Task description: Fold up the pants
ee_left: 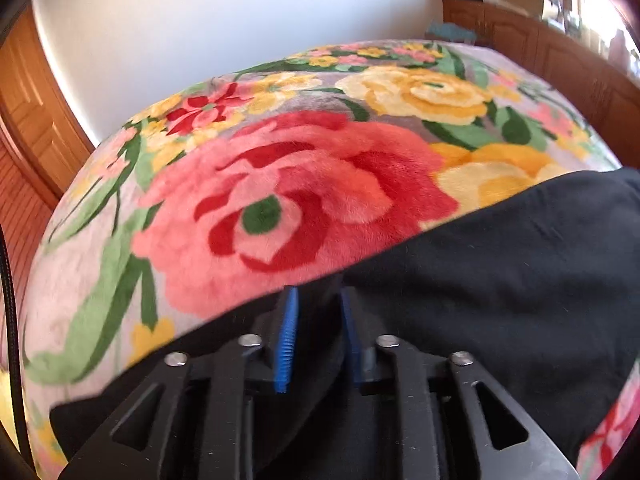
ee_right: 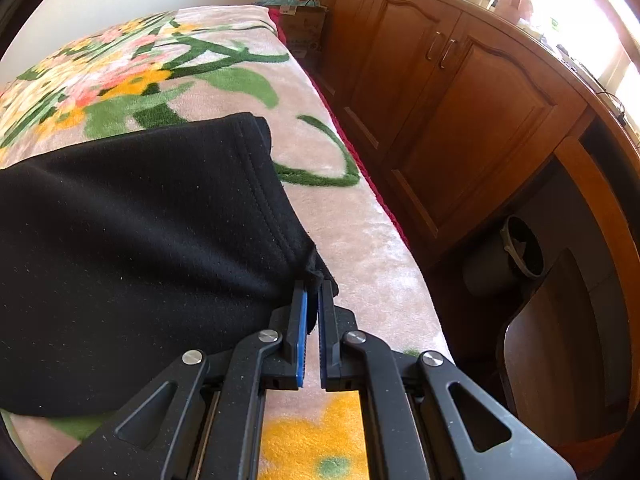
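Observation:
Black pants (ee_left: pixel 500 260) lie across a floral plush blanket (ee_left: pixel 300 184) on a bed. My left gripper (ee_left: pixel 318 294) is low over the pants' near edge. Its blue pads (ee_left: pixel 286 328) stand apart, and black cloth lies loosely in the gap without being pinched. In the right wrist view the pants (ee_right: pixel 140 240) spread to the left, with a stitched hem running toward my right gripper (ee_right: pixel 313 286). That gripper is shut on the hem's corner, which bunches at the fingertips above the blanket (ee_right: pixel 360 240).
The bed's right edge drops off close to the right gripper. Beyond it are wooden cabinets (ee_right: pixel 460 120), a grey bin (ee_right: pixel 520 248) and a wooden chair (ee_right: pixel 560 340). A wooden door (ee_left: pixel 28 112) and a white wall (ee_left: pixel 200 20) stand behind the bed.

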Motion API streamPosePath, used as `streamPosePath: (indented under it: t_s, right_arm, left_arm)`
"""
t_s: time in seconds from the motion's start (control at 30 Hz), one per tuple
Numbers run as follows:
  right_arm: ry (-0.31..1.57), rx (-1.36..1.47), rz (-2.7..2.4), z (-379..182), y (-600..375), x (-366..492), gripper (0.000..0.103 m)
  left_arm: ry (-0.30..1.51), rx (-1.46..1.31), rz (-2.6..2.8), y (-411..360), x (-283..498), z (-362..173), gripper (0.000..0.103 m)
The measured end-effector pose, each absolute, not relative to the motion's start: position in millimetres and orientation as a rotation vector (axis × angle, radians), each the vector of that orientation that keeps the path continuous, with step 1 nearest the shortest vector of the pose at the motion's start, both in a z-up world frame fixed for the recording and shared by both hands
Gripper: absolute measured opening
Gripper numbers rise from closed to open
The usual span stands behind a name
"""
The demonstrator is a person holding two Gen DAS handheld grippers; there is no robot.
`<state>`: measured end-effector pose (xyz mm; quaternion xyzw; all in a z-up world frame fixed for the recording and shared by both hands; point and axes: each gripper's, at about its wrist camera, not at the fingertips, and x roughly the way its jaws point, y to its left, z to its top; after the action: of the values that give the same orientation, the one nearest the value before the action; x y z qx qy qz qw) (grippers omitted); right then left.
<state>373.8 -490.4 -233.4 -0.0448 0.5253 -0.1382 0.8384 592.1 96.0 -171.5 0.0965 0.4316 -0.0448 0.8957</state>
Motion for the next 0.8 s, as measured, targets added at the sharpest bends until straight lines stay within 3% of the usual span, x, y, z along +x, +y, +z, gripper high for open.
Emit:
streamPosePath:
  t_s: [0.13, 0.43, 0.8]
  right_arm:
    - [1.118, -0.107, -0.296, -237.5, -487.9, 375.1, 0.004]
    - [1.125, -0.117, -0.316, -238.6, -485.2, 377.2, 0.005]
    - [1.139, -0.163, -0.328, -240.6, -478.6, 379.3, 0.005]
  left_arm:
    - [0.843, 0.185, -0.064, 116.4, 546.2, -153.5, 0.044]
    - [0.825, 0.194, 0.159, 208.2, 494.2, -140.8, 0.045]
    - [0.967, 0.036, 0.276, 300.4, 514.1, -182.1, 0.045]
